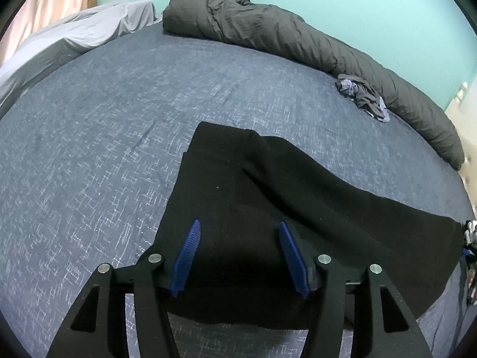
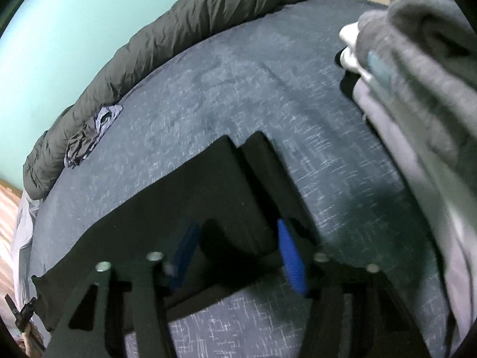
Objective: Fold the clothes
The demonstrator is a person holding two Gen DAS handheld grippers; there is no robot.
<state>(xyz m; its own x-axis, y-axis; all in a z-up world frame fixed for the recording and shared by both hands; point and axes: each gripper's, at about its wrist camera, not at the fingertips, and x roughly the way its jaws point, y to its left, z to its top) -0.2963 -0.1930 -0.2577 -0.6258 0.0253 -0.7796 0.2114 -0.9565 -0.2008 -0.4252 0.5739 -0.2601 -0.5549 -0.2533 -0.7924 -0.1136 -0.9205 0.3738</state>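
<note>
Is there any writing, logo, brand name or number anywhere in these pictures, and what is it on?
None can be read.
The flat black garment shows no print or tag.
The stack of folded grey clothes is too blurred to tell.
The blue speckled bedsheet bears only a woven pattern.

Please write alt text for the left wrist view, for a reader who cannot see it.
The open left gripper hovers over a black garment spread on a blue bed sheet. A rolled dark grey duvet lies along the far edge.
</note>
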